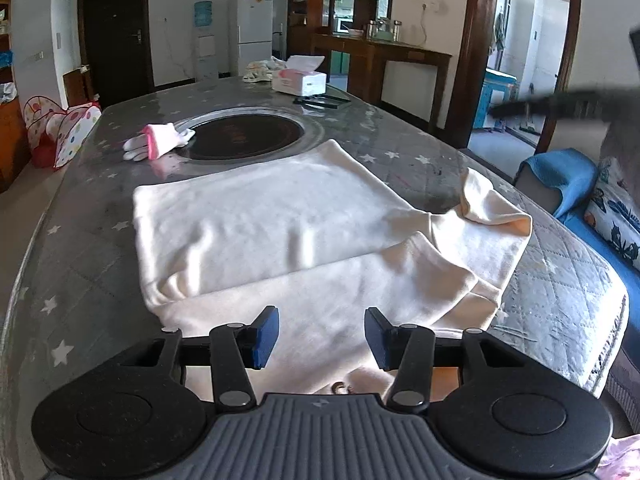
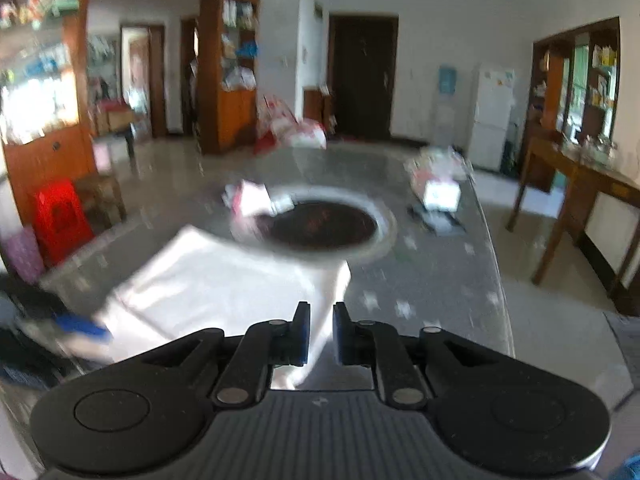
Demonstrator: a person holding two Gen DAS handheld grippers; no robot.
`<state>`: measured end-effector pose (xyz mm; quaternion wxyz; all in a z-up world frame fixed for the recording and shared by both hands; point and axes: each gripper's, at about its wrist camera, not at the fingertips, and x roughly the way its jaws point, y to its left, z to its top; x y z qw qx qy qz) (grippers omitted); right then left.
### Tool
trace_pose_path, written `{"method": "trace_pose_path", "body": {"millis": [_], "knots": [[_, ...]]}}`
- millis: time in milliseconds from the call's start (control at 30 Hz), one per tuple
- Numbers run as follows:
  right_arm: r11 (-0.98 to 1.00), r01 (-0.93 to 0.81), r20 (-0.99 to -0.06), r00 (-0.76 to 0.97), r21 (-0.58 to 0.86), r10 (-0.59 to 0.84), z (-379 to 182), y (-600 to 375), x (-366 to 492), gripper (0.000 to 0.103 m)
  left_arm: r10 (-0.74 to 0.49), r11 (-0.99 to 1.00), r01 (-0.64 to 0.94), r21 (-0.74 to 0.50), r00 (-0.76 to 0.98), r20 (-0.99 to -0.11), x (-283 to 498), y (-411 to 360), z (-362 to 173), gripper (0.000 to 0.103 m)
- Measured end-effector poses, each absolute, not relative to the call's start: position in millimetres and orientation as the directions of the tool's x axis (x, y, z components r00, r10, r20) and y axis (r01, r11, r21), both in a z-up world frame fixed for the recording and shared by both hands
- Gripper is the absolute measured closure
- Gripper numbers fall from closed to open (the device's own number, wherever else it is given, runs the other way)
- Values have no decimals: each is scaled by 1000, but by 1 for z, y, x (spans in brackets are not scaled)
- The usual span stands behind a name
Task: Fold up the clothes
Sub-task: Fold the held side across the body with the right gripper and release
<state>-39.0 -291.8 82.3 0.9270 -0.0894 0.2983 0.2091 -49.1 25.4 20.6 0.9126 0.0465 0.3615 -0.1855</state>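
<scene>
Left wrist view: cream garment [image 1: 280, 216] lies on the worktop [image 1: 552, 304], partly folded, one sleeve [image 1: 492, 204] bunched out, so I judge folds remain. My left claw [image 1: 322, 338] gapes wide, empty. Right claw [image 2: 321, 334] slightly parted, empty, blurred.

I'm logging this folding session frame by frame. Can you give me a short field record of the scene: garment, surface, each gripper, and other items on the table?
garment: cream cotton garment, partly folded, flat on table
surface: grey star-patterned table with round dark inset cooktop
left gripper: open, empty, above garment's near edge
right gripper: nearly closed, narrow gap, holding nothing; view blurred
other items: pink-and-white glove, white tissue box
</scene>
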Motion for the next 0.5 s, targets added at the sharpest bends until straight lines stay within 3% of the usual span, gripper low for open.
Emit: {"method": "trace_pose_path", "body": {"millis": [133,300,500], "knots": [[903,-423,-654,704,-76,275,54,-284,-30,79,-301,933,355,-61,675,-673,-51,34,20,51],[913,-399,-710,667,-84,226,14,-289,-19,77,-292,937,344,-63,672,-681,-50,36,18,51],[917,-394,-706,669,-71,233,2,-294,-16,73,-282,942,331,-65,667,-690,-49,38,15,50]]}}
